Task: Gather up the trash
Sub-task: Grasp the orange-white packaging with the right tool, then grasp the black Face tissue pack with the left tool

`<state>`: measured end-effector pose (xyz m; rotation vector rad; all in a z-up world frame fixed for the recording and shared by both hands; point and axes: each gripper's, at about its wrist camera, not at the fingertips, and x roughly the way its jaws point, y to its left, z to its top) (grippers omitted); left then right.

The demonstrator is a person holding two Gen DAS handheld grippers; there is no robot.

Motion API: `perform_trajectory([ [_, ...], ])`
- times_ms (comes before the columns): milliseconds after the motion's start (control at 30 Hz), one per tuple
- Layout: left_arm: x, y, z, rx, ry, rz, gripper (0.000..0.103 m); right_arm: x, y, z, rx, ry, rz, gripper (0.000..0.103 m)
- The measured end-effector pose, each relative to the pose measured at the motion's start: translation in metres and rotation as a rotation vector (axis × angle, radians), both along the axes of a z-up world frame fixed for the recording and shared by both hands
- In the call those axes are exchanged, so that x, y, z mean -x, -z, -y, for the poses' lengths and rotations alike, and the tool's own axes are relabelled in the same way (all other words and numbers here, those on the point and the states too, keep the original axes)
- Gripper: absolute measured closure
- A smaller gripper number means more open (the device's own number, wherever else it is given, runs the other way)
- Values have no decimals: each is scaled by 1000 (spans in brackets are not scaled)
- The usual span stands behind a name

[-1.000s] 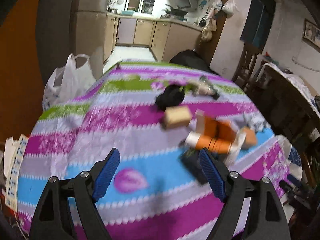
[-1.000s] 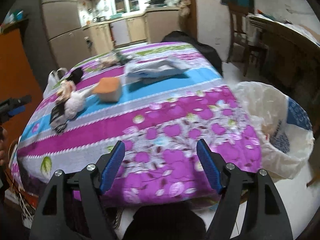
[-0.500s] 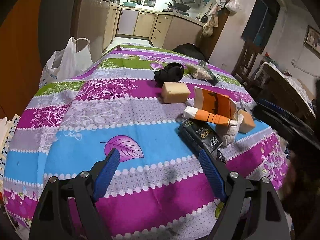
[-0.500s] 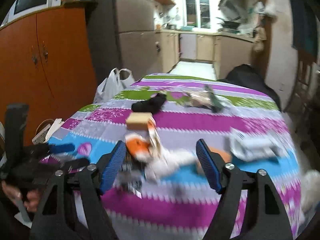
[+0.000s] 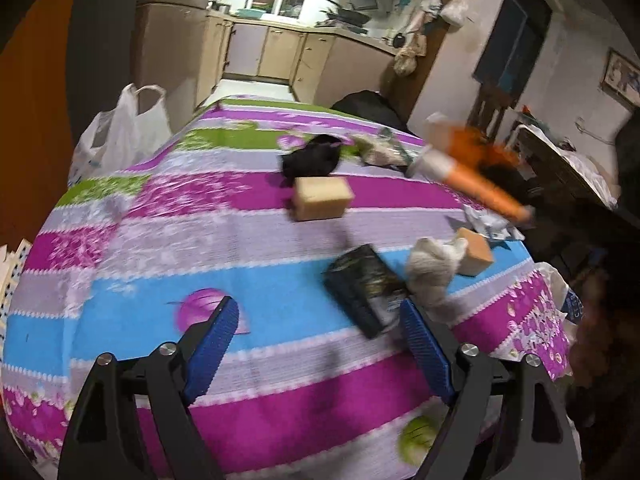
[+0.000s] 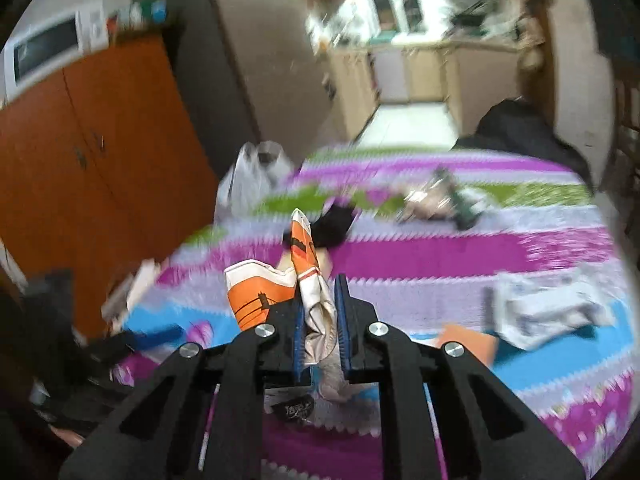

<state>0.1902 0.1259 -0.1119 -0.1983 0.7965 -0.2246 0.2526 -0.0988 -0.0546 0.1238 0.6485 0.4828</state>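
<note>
My right gripper [image 6: 319, 312] is shut on a crumpled orange-and-white wrapper [image 6: 260, 292], which sticks up between its blue pads [image 6: 298, 332]. In the left wrist view that same wrapper [image 5: 472, 180] hangs blurred in the air over the table's right side. My left gripper [image 5: 318, 316] hovers low over the striped tablecloth [image 5: 200, 240], its jaws opening with nothing gripped. A black packet [image 5: 364, 288] lies on the cloth just ahead of its right finger [image 5: 420, 340]. Beside the packet rests a crumpled white tissue [image 5: 434, 268].
On the table also lie a tan sponge [image 5: 322, 198], a black cloth [image 5: 312, 158], an orange sponge [image 5: 476, 252], a crumpled white wrapper [image 6: 548, 308] and a clear packet [image 5: 384, 148]. A white plastic bag [image 5: 120, 136] hangs at the far left edge. An orange cabinet [image 6: 80, 160] stands left.
The right gripper has closed on the orange-and-white wrapper and lifted it off the table. The left gripper has edged lower and nearer the black packet.
</note>
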Motion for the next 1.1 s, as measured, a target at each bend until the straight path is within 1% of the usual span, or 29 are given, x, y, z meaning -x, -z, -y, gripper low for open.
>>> perform_trajectory([
  [67,-6,1,20,-4,22,6,17,21,-4,18,-27,59,6,91],
  [100,-8,1,27,-19,21,14,16,30,-3,24,-28,84,5,91],
  [133,-13,1,36,-53,0,27,15,35,-1,29,-23,102,4,91],
  [167,-18,1,42,-68,-16,31,15,42,2,34,-18,121,1,91],
  [233,-32,4,51,-70,-43,15,15,56,8,44,-24,146,-15,91],
  [300,-44,10,58,-119,-80,-10,15,69,14,53,-31,168,-31,91],
  [367,-51,19,61,-126,-88,-40,15,74,18,60,-35,177,-37,91],
  [500,-61,34,60,-153,-133,-54,15,80,28,71,-63,195,-55,91],
  [567,-64,34,60,-159,-134,-55,15,81,30,72,-71,197,-59,91],
  [633,-64,35,64,-192,-119,-63,15,81,31,72,-74,199,-59,91],
  [700,-61,37,66,-236,-89,-68,19,85,30,73,-75,197,-51,91],
  [733,-56,37,66,-243,-72,-65,24,87,30,74,-77,197,-47,91],
  [800,-48,35,62,-253,-43,-65,34,88,29,75,-81,198,-46,91],
  [833,-45,34,60,-253,-26,-66,46,88,29,76,-82,200,-47,91],
  [867,-41,33,57,-249,-14,-75,49,88,29,76,-84,202,-49,91],
  [967,-31,29,47,-224,30,-90,55,93,31,79,-92,209,-53,91],
  [1100,-16,15,39,-212,73,-52,60,94,32,78,-91,219,-59,91],
])
